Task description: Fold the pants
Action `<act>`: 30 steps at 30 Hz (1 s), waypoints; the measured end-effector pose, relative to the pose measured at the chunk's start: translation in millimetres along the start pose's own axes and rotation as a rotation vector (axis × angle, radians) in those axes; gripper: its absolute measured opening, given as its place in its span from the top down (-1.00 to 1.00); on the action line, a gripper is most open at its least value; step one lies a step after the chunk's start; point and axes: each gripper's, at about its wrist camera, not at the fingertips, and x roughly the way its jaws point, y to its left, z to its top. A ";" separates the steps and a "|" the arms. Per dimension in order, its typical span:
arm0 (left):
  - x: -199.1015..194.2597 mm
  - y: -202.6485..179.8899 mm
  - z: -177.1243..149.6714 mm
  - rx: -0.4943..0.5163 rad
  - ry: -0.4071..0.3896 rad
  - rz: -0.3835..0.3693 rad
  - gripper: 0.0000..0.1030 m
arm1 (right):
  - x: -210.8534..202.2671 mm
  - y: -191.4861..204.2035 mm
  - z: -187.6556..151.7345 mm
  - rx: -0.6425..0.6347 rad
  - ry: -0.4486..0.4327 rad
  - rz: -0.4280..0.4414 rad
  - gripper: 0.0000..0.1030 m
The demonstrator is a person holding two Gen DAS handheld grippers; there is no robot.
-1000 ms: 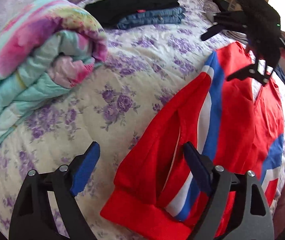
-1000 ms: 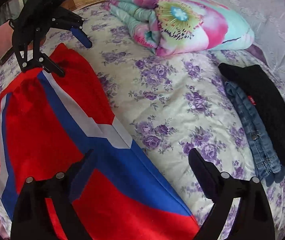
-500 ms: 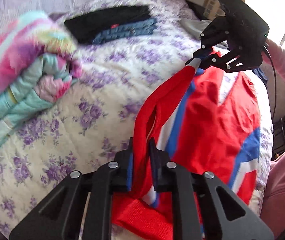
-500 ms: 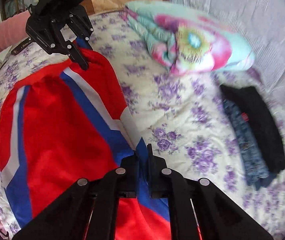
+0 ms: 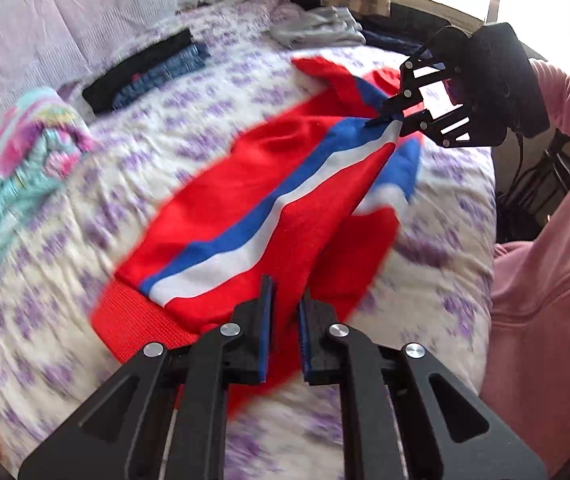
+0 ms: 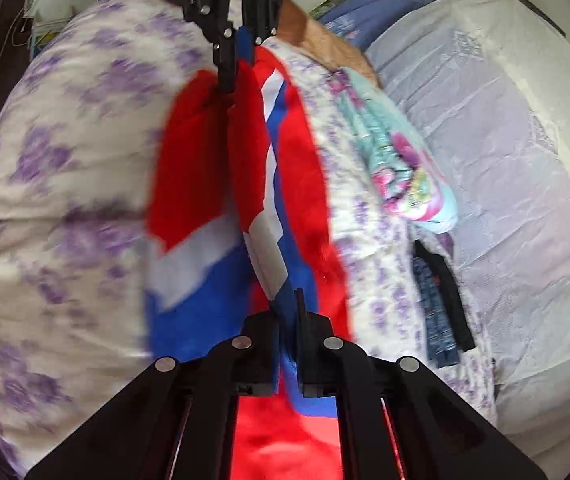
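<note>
The pants (image 5: 285, 184) are red with a blue and white stripe running along the leg and a ribbed red cuff at the near left end. They stretch from near to far across the flowered bed, partly lifted, one layer drooping below to the right.

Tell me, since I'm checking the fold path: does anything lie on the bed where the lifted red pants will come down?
Nothing visible does. The left gripper and right gripper both clamp the red pants; the quilt beside them is bare, with the folded blanket and dark clothes stack well aside.
</note>
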 end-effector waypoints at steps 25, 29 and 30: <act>106.3 -83.0 74.4 -0.334 -0.182 -0.274 -0.63 | 87.0 -220.5 -215.1 1.522 0.497 -0.040 -0.61; 111.5 -85.8 67.2 -0.329 -0.173 -0.290 -0.62 | 124.1 -207.1 -232.0 1.564 0.626 0.034 -0.60; 110.0 -85.0 66.2 -0.332 -0.184 -0.299 -0.64 | 129.9 -204.6 -231.6 1.542 0.646 0.030 -0.52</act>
